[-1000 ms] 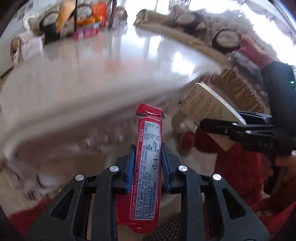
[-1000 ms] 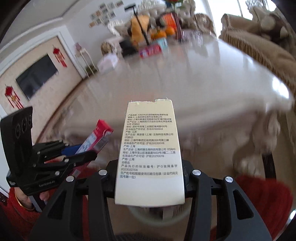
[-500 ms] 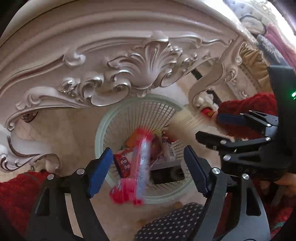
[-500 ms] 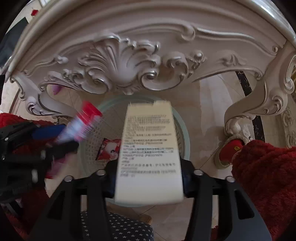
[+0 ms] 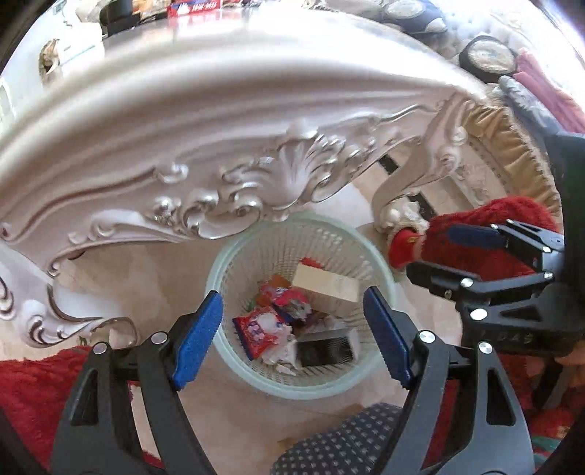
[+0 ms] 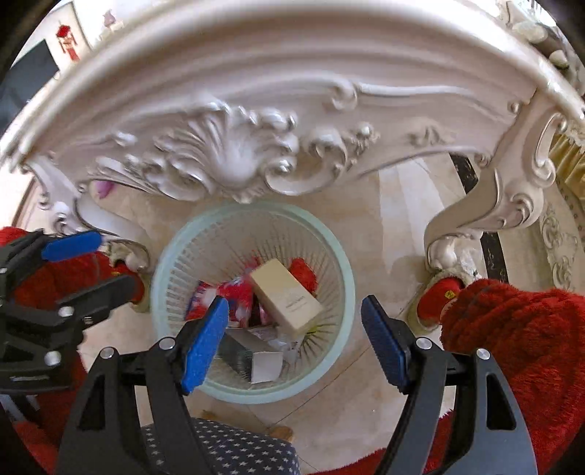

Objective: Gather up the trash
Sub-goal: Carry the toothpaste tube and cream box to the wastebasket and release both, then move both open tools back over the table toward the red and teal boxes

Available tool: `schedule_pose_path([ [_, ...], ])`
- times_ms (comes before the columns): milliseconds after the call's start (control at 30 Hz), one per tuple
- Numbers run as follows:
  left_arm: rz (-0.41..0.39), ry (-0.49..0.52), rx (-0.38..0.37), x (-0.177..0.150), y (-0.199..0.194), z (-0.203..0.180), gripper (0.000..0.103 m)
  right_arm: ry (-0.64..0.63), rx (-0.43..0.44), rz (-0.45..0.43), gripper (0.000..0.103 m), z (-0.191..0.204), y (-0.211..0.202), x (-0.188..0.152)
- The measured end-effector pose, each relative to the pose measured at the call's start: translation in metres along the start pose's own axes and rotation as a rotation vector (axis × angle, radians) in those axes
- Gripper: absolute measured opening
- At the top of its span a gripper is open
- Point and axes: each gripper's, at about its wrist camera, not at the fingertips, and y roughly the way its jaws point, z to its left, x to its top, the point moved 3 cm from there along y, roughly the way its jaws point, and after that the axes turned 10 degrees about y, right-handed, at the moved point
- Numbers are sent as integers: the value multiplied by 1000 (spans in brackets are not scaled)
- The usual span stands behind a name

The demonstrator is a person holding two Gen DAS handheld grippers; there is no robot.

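A pale green mesh waste basket (image 5: 373,252) stands on the floor under the table edge; it also shows in the right wrist view (image 6: 343,263). In it lie a cream box (image 5: 325,283) (image 6: 287,297), red snack wrappers (image 5: 261,329) (image 6: 237,292) and crumpled paper. My left gripper (image 5: 292,336) is open and empty above the basket. My right gripper (image 6: 294,338) is open and empty above it too. Each gripper shows in the other's view, the right (image 5: 471,255) and the left (image 6: 84,263), both with jaws apart.
The carved white table apron (image 5: 256,182) (image 6: 237,153) overhangs the basket, with a curved leg (image 6: 475,219) at the right. A star-patterned dark cushion (image 6: 226,449) lies below. Red fuzzy sleeves (image 6: 512,329) flank the view. Snack packs (image 5: 193,7) stand on the far tabletop.
Both grippers dropped from table height to the basket and opened. The red wrapper left my left gripper and the cream box left my right one; both now lie in the basket.
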Motion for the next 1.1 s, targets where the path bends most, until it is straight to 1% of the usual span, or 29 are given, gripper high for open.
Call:
schedule_pose_path([
  [33,-16,12,-24,3,-11,-2,77,-2,12,-11,71,2,-9,1],
  [67,-39,39,-64,11,-27,-7,77,-2,38,-30,71,4,-22,4],
  [100,-61,59,-85,18,-40,-8,77,1,69,-49,71,6,-34,7],
  [133,-94,74,-97,26,-55,-6,77,6,113,-82,71,8,-54,14],
  [167,-144,88,-97,40,-73,-1,77,9,140,-110,71,8,-66,22],
  [233,-200,88,-57,65,-93,16,77,5,172,-186,71,9,-94,45],
  [267,-222,74,-1,85,-101,31,77,3,166,-226,73,8,-105,60],
  [300,-235,61,47,100,-105,44,77,4,155,-264,77,7,-113,75],
  [333,-251,47,92,116,-107,58,78,6,154,-295,77,7,-117,87],
  [367,-277,39,120,138,-107,74,80,11,146,-328,77,6,-120,103],
  [400,-295,46,125,159,-104,90,80,15,135,-342,77,6,-120,115],
  [433,-300,57,133,175,-100,101,80,20,127,-363,77,5,-119,134],
  [467,-300,86,135,197,-92,117,80,23,131,-377,77,5,-118,148],
  [533,-284,142,171,233,-77,145,80,29,136,-397,77,3,-112,183],
  [567,-284,194,181,254,-67,161,80,30,145,-403,77,3,-109,198],
  [633,-278,253,176,284,-52,181,80,38,173,-408,77,2,-99,236],
  [700,-249,276,184,318,-29,207,80,52,188,-411,77,2,-89,273],
  [767,-226,277,169,343,-9,225,80,71,157,-407,77,5,-72,321],
  [800,-221,290,174,355,-2,232,80,74,142,-409,77,9,-63,344],
  [867,-226,343,163,377,17,238,80,74,126,-407,77,16,-51,374],
  [900,-225,361,145,387,27,243,80,83,119,-405,77,21,-44,392],
  [933,-217,365,131,391,33,246,80,95,122,-398,77,27,-35,412],
  [1000,-192,372,98,406,51,260,80,111,115,-390,77,33,-23,436],
  [1100,-185,374,80,423,69,280,80,140,116,-342,77,43,2,478],
])
